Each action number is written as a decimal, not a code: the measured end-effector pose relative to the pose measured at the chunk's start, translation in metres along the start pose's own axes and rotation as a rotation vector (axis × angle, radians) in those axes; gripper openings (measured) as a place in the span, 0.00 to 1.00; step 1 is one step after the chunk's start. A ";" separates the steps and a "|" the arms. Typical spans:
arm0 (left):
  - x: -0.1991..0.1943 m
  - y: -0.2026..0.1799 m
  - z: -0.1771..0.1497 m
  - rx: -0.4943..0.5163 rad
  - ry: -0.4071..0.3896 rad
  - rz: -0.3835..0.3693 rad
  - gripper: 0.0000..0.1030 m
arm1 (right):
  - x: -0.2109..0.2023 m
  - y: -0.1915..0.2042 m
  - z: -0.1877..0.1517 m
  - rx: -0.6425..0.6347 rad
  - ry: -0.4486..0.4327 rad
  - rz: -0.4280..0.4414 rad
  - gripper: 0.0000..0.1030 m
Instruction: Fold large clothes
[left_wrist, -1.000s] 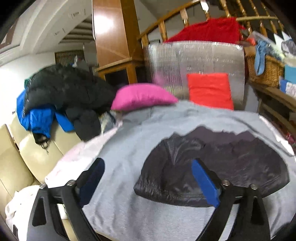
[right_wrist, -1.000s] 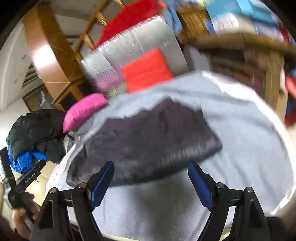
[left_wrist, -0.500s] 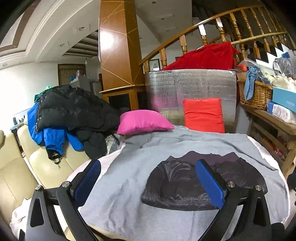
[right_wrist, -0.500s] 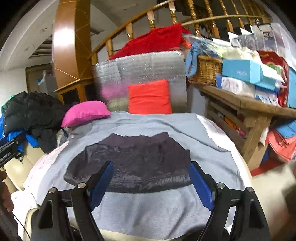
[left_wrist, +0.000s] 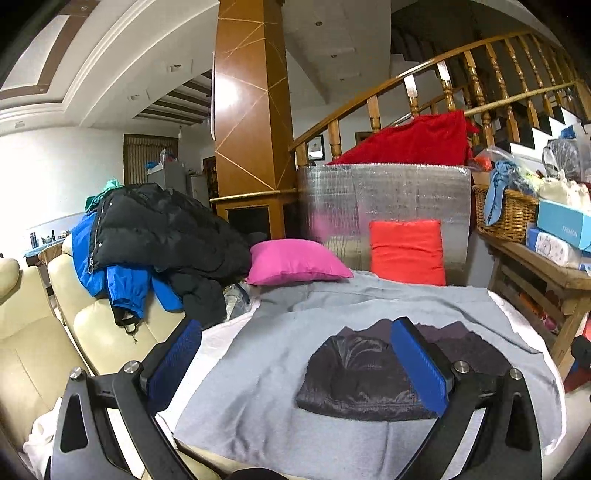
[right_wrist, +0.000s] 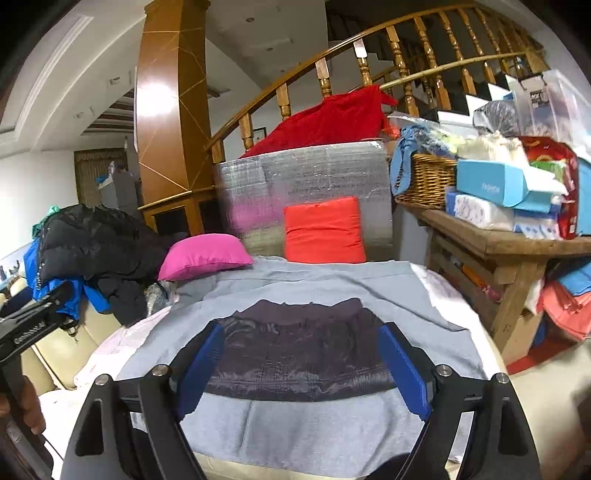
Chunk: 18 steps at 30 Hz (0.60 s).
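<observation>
The folded dark garment (right_wrist: 295, 350) lies on the grey cloth (right_wrist: 314, 432), beyond both tongs. The right tongs (right_wrist: 299, 369) and left tongs (left_wrist: 295, 365) gape wide and empty above it, touching nothing.

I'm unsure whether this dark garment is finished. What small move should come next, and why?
Probably reach toward the black jacket heaped on the cream sofa for the next item. The dark garment already lies as a compact folded bundle on the grey cloth, and both the left tongs and right tongs are open and empty above it.
</observation>
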<state>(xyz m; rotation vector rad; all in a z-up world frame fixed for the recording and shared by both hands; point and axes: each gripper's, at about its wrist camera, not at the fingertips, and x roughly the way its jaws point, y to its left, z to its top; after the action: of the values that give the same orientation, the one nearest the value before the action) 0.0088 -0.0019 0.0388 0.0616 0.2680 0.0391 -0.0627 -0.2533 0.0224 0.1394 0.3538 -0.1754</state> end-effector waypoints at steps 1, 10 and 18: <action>-0.002 0.001 0.001 -0.001 -0.006 0.000 0.99 | -0.002 0.001 0.001 0.000 -0.005 -0.005 0.85; -0.016 0.002 0.003 0.010 -0.027 -0.017 0.99 | -0.023 0.018 0.002 -0.076 -0.021 -0.066 0.85; -0.031 0.001 0.001 0.037 -0.041 -0.028 0.99 | -0.041 0.028 0.000 -0.094 -0.044 -0.063 0.85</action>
<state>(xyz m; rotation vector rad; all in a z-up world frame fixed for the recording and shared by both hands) -0.0211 -0.0019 0.0480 0.0956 0.2282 0.0049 -0.0952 -0.2202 0.0394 0.0314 0.3222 -0.2235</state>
